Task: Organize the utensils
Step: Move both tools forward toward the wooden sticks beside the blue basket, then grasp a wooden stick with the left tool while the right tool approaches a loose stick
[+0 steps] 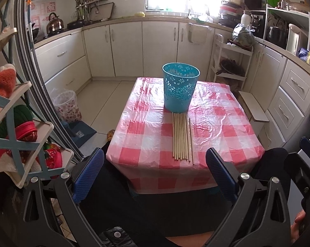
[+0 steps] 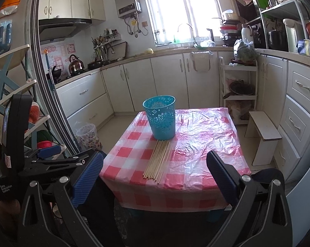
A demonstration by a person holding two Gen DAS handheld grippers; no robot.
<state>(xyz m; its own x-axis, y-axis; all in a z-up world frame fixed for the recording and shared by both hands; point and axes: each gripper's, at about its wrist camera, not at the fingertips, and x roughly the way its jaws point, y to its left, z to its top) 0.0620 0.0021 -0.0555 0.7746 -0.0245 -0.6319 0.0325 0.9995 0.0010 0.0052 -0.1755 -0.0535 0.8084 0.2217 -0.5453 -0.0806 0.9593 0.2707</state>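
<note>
Several wooden chopsticks [image 1: 182,136] lie side by side on a red-and-white checked tablecloth [image 1: 216,127], their far ends touching a teal perforated plastic holder [image 1: 180,87] that stands upright. The right wrist view shows the chopsticks [image 2: 158,159] and the holder [image 2: 160,117] too. My left gripper [image 1: 155,162] is open and empty, held back from the table's near edge. My right gripper [image 2: 155,164] is open and empty, also short of the near edge. The left gripper [image 2: 52,154] shows at the left of the right wrist view.
The small table [image 2: 206,144] stands in a kitchen with white cabinets [image 1: 126,47] behind. A white step stool [image 2: 264,132] is to its right, a patterned bin [image 2: 89,136] on the floor to its left, and a shelf rack [image 1: 17,127] at far left.
</note>
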